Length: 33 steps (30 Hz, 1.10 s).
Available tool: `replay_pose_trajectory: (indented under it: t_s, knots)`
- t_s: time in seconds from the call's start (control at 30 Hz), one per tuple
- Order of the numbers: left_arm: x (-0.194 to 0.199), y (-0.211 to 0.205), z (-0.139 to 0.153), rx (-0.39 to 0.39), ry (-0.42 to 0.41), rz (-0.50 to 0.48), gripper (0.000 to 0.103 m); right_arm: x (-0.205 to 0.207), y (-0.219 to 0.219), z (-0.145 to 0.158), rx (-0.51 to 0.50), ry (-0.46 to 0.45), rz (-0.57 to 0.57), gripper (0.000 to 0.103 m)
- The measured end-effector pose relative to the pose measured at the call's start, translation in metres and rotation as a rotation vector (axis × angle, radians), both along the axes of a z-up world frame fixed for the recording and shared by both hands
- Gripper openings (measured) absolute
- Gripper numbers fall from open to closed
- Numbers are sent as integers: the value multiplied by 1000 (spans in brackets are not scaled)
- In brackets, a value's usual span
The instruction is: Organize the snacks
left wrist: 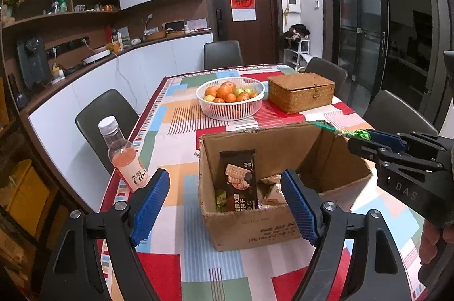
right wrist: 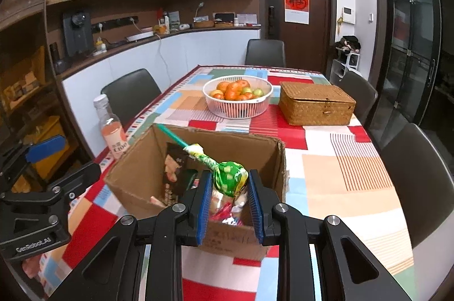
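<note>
An open cardboard box [left wrist: 249,227] [right wrist: 136,173] stands on the patchwork tablecloth with a dark biscuit packet [left wrist: 239,179] upright inside and other wrapped snacks at the bottom. My right gripper [right wrist: 229,179] is shut on the green wrapped head of a lollipop [right wrist: 228,176]. It holds the sweet over the box's near right side, the green stick pointing up and left. In the left wrist view the right gripper [left wrist: 369,135] reaches in from the right above the box rim. My left gripper [left wrist: 224,206] stands open in front of the box, with nothing between its pads.
A bottle of pink drink [left wrist: 124,156] [right wrist: 112,128] stands left of the box near the table edge. Behind are a white basket of fruit [left wrist: 204,102] [right wrist: 238,111] and a lidded wicker box [left wrist: 300,92] [right wrist: 316,103]. Dark chairs ring the table.
</note>
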<state>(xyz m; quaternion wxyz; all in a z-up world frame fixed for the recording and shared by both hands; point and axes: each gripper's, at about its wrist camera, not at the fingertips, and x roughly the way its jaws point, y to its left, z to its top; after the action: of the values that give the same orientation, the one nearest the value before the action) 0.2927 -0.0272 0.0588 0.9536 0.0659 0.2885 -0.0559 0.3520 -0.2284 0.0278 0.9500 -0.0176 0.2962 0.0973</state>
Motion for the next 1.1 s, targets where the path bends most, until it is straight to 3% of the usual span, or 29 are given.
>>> replay_pose_trajectory:
  t_s: [0.23,0.33,0.47,0.8,0.87,1.1]
  knots:
    - [21,-2,-6,7,38,11,81,25,-2,-10,-10,39,-38,27]
    - [22,-2,-6,7,40,14,81,26,-4,-12,2,60,-48,50]
    - [14,-1,-7,3,33,13,84,14,-4,-10,-16,41,-55,53]
    - [-51,0,6,7,-77,34,96,-50,-8,0,-19,-15,-87,70]
    - [-69,-1,9,6,-96,33,98,-70,-10,1,-23,-38,-97,76]
    - [-126,-6,20,24,-160,21,103,-137,-15,6,-42,-95,-106,84]
